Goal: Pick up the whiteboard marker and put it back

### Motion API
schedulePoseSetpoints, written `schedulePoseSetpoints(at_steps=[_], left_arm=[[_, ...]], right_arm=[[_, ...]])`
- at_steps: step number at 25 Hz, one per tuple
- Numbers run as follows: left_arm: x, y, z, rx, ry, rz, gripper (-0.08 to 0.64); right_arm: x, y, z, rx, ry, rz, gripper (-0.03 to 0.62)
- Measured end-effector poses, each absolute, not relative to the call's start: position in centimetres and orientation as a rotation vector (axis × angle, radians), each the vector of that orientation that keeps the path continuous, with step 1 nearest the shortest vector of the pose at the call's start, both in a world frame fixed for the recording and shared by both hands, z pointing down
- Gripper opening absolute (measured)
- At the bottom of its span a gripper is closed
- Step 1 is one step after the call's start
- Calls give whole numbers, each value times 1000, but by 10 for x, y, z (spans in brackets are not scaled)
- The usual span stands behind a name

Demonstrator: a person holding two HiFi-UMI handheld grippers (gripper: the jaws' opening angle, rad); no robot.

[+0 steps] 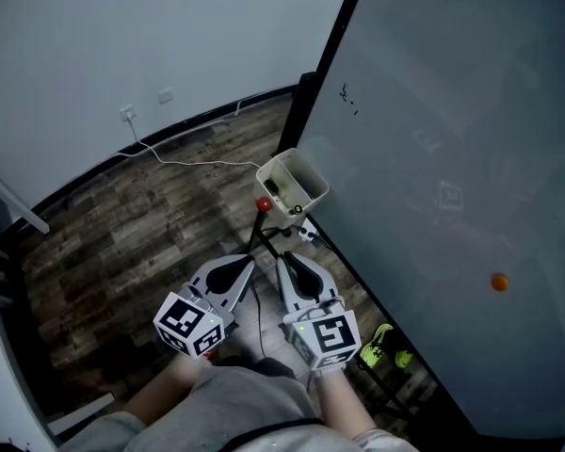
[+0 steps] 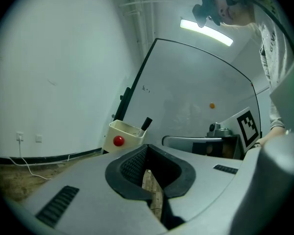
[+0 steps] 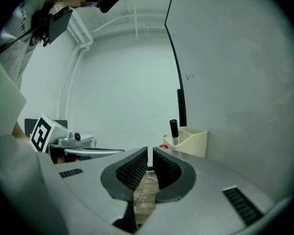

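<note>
A black-capped whiteboard marker (image 3: 173, 131) stands upright in a cream holder box (image 1: 292, 186) fixed at the whiteboard's left edge; its cap (image 2: 146, 123) pokes above the box rim (image 2: 125, 131). Both grippers hang side by side a short way in front of the box, apart from it. My left gripper (image 1: 248, 264) has its pads meeting at the tips (image 2: 146, 148) with nothing held. The jaws of my right gripper (image 1: 284, 262) stand almost together (image 3: 150, 153), also empty.
The large whiteboard (image 1: 452, 205) fills the right side, with an orange magnet (image 1: 499, 282) on it. A red round magnet (image 1: 263, 204) sits on the box front. A white cable (image 1: 188, 163) runs over the wooden floor from a wall socket (image 1: 127, 113). A yellow-green object (image 1: 384, 348) lies by the board's base.
</note>
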State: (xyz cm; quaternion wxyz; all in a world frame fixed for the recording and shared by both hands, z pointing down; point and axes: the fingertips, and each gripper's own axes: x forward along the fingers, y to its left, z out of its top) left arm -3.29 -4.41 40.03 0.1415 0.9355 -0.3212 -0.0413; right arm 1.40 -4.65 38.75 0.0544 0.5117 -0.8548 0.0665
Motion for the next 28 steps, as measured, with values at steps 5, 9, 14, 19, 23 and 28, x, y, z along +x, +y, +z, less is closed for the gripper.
schedulePoseSetpoints(at_steps=[5,9,14,19,23,28], left_arm=[[-40,-51,403,2687,-954,-137,11],[-41,-56,404,2682,-968,-151,11],[-45,-69,396,2671,-1003,-161,11],[-41,-90,394,2665,-1027,-169,11],[-31,-106,398,2660,-1033,-164,11],[-24,-118,400,2657,-1032,-148,11]], right_arm=[[17,-54,389,1563,-2597,205,66],[23,-63,383,1590,-2583,176,98],[27,-82,375,1608,-2570,129,117],[32,-105,371,1600,-2557,97,126],[35,-122,375,1570,-2565,81,127],[34,-131,381,1526,-2562,64,127]])
